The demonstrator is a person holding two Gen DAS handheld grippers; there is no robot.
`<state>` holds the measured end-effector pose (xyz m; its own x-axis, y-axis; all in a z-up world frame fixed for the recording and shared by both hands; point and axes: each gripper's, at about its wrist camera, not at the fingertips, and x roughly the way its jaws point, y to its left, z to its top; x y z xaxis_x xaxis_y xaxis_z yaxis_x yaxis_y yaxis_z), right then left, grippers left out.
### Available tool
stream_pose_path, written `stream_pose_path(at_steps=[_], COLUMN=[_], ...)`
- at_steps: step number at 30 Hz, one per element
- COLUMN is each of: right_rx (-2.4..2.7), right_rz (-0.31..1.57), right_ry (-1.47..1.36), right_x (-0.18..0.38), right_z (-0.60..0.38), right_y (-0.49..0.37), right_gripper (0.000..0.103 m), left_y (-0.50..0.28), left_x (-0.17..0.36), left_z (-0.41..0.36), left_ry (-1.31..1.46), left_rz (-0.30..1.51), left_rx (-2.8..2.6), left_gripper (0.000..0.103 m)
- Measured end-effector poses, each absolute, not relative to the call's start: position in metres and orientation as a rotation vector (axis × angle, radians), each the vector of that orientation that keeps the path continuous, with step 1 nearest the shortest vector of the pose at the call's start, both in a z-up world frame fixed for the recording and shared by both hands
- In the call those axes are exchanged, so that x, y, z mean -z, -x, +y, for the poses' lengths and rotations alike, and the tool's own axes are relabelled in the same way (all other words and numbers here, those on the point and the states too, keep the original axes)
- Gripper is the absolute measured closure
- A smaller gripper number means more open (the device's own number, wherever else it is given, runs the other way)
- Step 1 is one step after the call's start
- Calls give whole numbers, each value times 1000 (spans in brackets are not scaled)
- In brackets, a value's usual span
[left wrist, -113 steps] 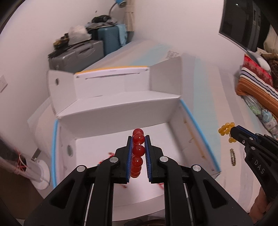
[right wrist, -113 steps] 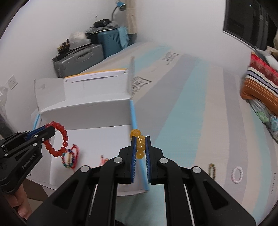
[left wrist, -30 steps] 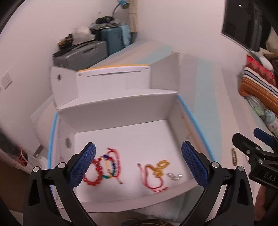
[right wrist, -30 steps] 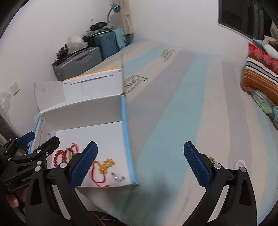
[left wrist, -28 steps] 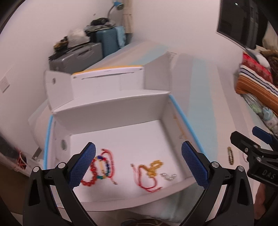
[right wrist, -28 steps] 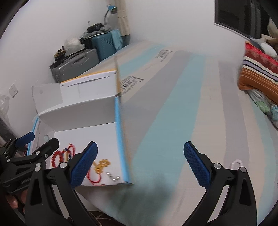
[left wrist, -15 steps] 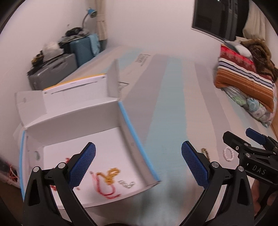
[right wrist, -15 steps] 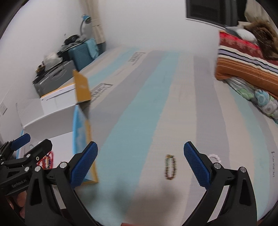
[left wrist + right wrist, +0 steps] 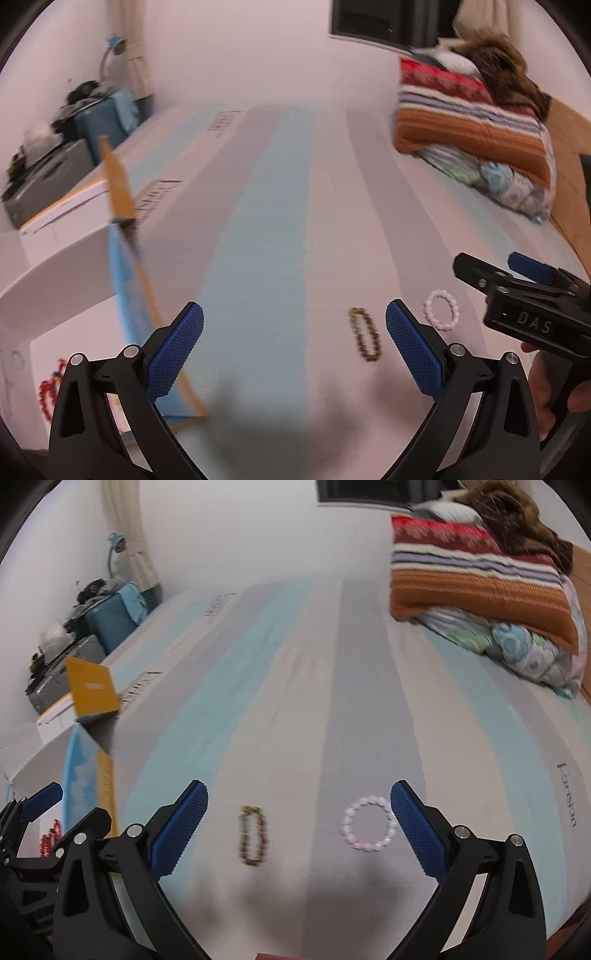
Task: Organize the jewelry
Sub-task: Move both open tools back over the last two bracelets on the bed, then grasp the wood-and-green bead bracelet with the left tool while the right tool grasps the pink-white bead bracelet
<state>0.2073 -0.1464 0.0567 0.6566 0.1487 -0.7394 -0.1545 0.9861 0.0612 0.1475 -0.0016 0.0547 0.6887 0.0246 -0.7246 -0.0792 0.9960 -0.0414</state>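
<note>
1. Low in the left wrist view, the left gripper (image 9: 293,341) has its jaws spread wide with nothing between them. Right of centre, the dark beaded bracelet (image 9: 365,338) lies flat on the striped mattress (image 9: 266,229), just inside the right-hand pad. The pale pink bracelet (image 9: 441,311) lies just beyond that pad, toward the right gripper (image 9: 491,267) at the right edge.

2. At the left edge of that view stands the open white box (image 9: 70,266), with red beads (image 9: 48,387) showing in its bottom corner. To my eye, the box is where both loose bracelets belong.

3. Across the bottom of the right wrist view, the right gripper (image 9: 299,825) is equally wide open and empty. The pink ring (image 9: 367,823) sits right of centre, almost against the right-hand pad; the dark bracelet (image 9: 253,835) lies left of centre, apart from it.

4. Doing it well, I'd say: give each gripper one bracelet. Centre the jaws over one side of the loop, not the hole, come down until the pads nearly touch the mattress, then close on the beads.

5. Everything looks blurred, so I'd steady both grippers before closing. The soft mattress may let the beads sink or roll.
</note>
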Motion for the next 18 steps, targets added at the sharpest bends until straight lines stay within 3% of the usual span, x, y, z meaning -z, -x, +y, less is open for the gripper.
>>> stream_pose_path(at_steps=[18], right_rx=[-81], right_rz=[1023], right_ry=[-62], right_x=[48], right_z=[-218], right_y=[-264], right_gripper=[9], left_y=[-215], left_x=[54], left_z=[-42], left_ry=[71], left_rz=[957], left_rx=[37], left_gripper=[6])
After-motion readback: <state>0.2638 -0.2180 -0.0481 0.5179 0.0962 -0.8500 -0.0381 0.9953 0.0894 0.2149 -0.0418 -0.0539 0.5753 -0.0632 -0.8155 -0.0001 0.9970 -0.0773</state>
